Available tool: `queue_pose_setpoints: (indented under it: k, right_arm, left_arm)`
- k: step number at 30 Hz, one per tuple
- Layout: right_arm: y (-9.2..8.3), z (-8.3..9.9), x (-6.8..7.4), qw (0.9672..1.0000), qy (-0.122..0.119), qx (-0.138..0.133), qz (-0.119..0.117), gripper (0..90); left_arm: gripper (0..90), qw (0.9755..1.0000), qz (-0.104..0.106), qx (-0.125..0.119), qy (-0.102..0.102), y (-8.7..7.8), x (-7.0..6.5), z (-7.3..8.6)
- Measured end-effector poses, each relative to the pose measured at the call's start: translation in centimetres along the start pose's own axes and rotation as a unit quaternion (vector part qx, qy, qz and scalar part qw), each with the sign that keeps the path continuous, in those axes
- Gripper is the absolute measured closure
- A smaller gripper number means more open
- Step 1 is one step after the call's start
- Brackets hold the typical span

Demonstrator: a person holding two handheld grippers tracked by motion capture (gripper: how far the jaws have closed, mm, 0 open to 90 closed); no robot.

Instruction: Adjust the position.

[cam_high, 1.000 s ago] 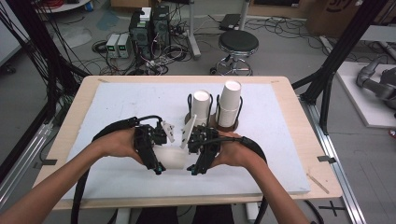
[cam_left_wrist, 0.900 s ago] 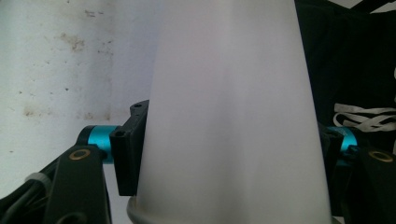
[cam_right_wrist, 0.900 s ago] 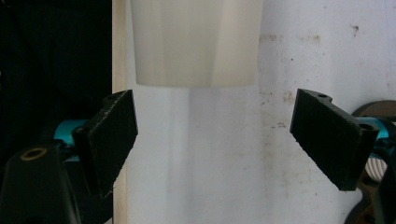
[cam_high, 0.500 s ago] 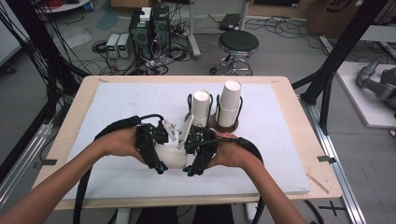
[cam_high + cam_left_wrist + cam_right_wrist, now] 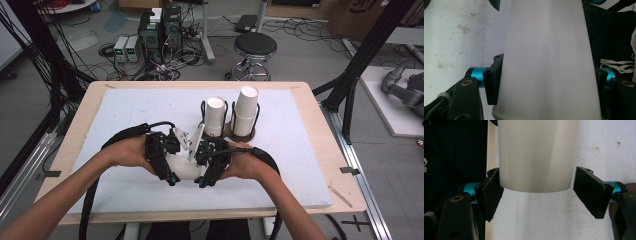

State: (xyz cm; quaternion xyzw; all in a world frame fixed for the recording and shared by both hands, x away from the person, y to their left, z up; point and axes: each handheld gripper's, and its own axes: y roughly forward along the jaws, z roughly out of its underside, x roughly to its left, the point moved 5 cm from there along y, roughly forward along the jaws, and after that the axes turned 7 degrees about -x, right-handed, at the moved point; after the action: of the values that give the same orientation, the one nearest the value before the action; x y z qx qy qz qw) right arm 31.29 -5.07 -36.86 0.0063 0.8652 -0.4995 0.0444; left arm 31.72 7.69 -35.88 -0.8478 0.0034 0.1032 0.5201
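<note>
A white paper cup (image 5: 183, 168) lies on its side near the front of the white board, between my two grippers. My left gripper (image 5: 169, 169) is shut on it. In the left gripper view the cup (image 5: 549, 62) fills the span between the jaws, with the left pad (image 5: 492, 82) pressed to its wall. My right gripper (image 5: 204, 169) faces it from the other side. In the right gripper view the cup's narrow end (image 5: 535, 157) sits between open jaws (image 5: 540, 193), and the right pad (image 5: 591, 192) stands a little off the cup.
Two stacks of white cups (image 5: 216, 116) (image 5: 246, 111) stand upright in black wire holders on a brown base (image 5: 239, 134), just beyond the hands. The white board (image 5: 125, 107) covers a wooden table (image 5: 310, 100). A stool and cabling are on the floor behind.
Both hands have drawn slightly closer together around the cup. The cup stacks in the holders have not moved.
</note>
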Motion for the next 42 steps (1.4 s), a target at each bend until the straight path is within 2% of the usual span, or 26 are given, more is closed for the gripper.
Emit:
queue_pose_setpoints:
  k: [2, 6, 18, 22, 23, 26, 27, 28, 30, 31, 32, 33, 34, 36, 42]
  right_arm:
    - [0.0, -0.1, 0.0, 1.0, -0.002, -0.003, 0.0, 26.6]
    - [0.0, -0.2, 0.2, 0.9999, -0.004, -0.003, -0.011, 35.6]
    - [0.0, -0.2, 0.2, 1.0, -0.002, 0.0, -0.008, 37.0]
    - [-0.1, -0.1, 0.1, 1.0, -0.003, -0.001, -0.002, 37.0]
    - [0.0, -0.1, 0.0, 1.0, -0.001, -0.003, -0.002, 36.9]
    - [0.0, 0.1, 0.0, 1.0, 0.001, -0.004, -0.004, 36.9]
    - [0.1, 0.1, 0.0, 1.0, 0.002, -0.005, -0.002, 36.9]
    - [0.1, 0.2, 0.0, 1.0, 0.002, -0.002, 0.001, 36.9]
    - [0.2, 0.4, 0.0, 1.0, 0.004, -0.004, -0.002, 36.9]
    - [0.2, 0.4, 0.0, 1.0, 0.006, -0.003, -0.003, 36.9]
    - [0.2, 0.4, 0.0, 1.0, 0.006, -0.003, -0.003, 36.9]
    - [0.2, 0.6, -0.1, 1.0, 0.007, -0.004, -0.002, 36.9]
    - [0.3, 0.6, -0.1, 0.9999, 0.009, -0.005, -0.004, 36.9]
    - [0.3, 0.6, -0.1, 0.9999, 0.009, -0.005, -0.003, 36.9]
    - [0.3, 0.7, -0.1, 0.9999, 0.011, -0.008, -0.004, 36.9]
  left_arm:
    - [31.3, 1.0, 0.0, 0.0, 0.0, 0.0, 0.0, 0.0]
    - [31.3, 1.0, -0.003, -0.001, 0.001, 0.0, 0.1, 0.1]
    - [30.5, 1.0, -0.004, -0.002, 0.003, 0.1, 0.2, 0.1]
    - [27.4, 0.9999, -0.008, -0.008, 0.007, 0.1, 0.2, 0.1]
    - [26.3, 0.9997, -0.01, -0.018, 0.011, 0.1, 0.3, 0.1]
    - [22.2, 0.9995, -0.009, -0.026, 0.016, 0.1, 0.3, 0.1]
    - [15.4, 0.999, 0.003, -0.041, 0.016, 0.1, 0.2, 0.1]
    - [13.9, 0.9984, 0.007, -0.051, 0.02, 0.0, 0.2, 0.1]
    - [13.8, 0.998, 0.01, -0.058, 0.023, 0.0, 0.2, 0.1]
    - [12.7, 0.9969, 0.015, -0.072, 0.028, -0.2, 0.1, 0.1]
    - [12.3, 0.9969, 0.015, -0.072, 0.028, -0.2, 0.1, 0.1]
    - [12.5, 0.9966, 0.01, -0.077, 0.028, -0.2, 0.2, 0.1]
    - [14.4, 0.9954, 0.005, -0.093, 0.02, -0.4, 0.1, -0.1]
    - [17.3, 0.9956, 0.006, -0.09, 0.024, -0.6, 0.3, -0.1]
    - [19.8, 0.9921, 0.003, -0.12, 0.037, -1.5, 0.2, -0.2]
